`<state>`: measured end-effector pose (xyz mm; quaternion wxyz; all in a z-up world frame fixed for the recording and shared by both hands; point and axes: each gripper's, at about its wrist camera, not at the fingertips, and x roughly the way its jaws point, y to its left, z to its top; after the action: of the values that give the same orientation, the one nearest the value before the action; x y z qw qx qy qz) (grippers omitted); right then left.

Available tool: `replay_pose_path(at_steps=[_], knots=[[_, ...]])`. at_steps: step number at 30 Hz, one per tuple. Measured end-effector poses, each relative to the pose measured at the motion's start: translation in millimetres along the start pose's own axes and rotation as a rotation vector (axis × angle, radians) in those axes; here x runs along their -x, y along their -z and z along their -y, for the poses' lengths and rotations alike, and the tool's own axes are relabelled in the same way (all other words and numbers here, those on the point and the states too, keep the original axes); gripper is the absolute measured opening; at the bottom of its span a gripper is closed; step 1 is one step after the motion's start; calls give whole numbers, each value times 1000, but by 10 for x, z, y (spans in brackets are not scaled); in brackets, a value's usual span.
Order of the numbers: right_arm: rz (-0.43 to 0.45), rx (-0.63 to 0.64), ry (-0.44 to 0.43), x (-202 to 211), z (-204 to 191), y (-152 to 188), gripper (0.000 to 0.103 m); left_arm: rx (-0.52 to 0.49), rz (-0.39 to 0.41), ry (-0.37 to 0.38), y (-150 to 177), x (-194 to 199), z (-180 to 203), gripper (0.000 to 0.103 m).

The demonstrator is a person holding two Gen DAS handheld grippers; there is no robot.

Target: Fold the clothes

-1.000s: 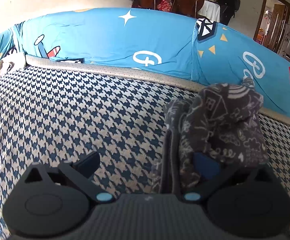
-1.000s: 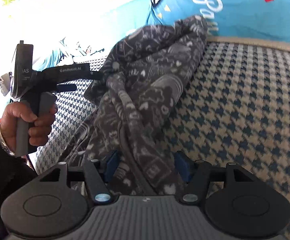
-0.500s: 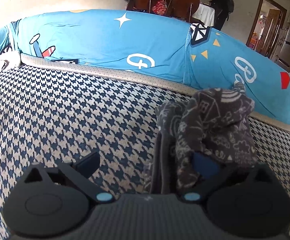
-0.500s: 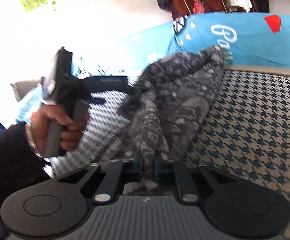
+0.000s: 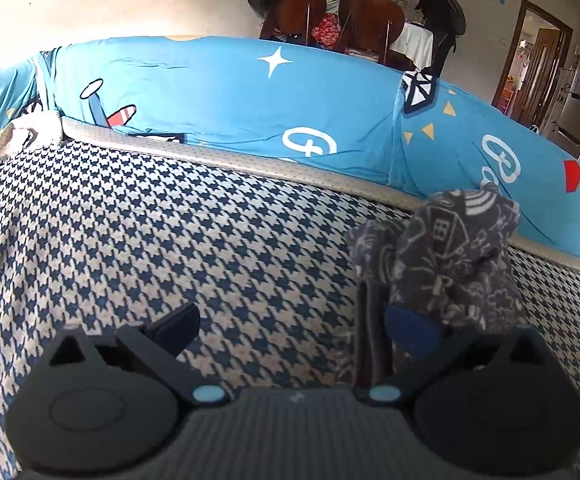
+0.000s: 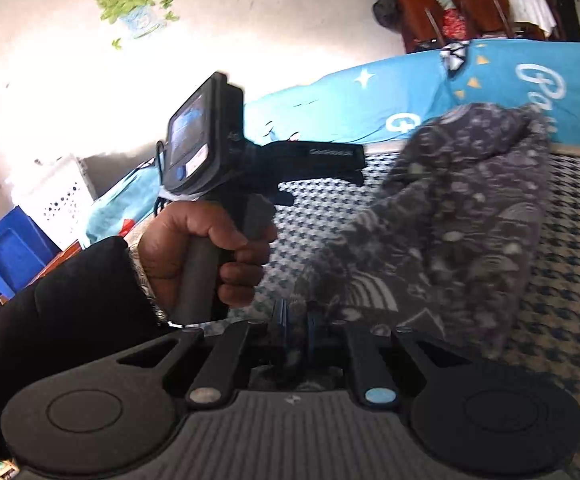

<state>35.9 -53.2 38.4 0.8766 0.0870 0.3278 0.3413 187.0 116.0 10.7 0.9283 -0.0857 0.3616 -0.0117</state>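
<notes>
Pinching the bunched grey patterned garment (image 6: 461, 216), the right gripper (image 6: 295, 320) is clamped on its lower edge at six o'clock. Left gripper (image 5: 290, 328) gapes wide, cloth draped over one finger at three o'clock. No fold shows yet; nearly everything remains, I'd say.

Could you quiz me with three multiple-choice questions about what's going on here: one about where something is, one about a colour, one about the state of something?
1. Where does the grey patterned garment lie?
A. on the houndstooth cover
B. on a chair
C. in a basket

2. What colour is the sheet behind the cover?
A. red
B. bright blue
C. green

3. How is the right hand-held gripper?
A. wide open, empty
B. out of sight
C. shut on the garment

Answers: 1 A, the checked fabric surrounds the garment. 2 B, blue with white shapes. 3 C, its jaws are pinched together on grey fabric.
</notes>
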Motion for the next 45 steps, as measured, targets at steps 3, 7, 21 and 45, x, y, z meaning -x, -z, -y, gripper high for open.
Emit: replay_pose_path(at_steps=[3,7,21,45], knots=[[-21,-9,-14,-199,-99,47,11,12,4,1,-21,36,-95,103],[-80,-11,1,-481,-147,211,11,15,5,-1,-24,71,-173,103],[-141,104,27,-668,-179,539,8,-8,-8,7,4,78,-188,103],[-185,264,202,-529,-495,1037,12,-42,-28,9,107,125,-175,103]])
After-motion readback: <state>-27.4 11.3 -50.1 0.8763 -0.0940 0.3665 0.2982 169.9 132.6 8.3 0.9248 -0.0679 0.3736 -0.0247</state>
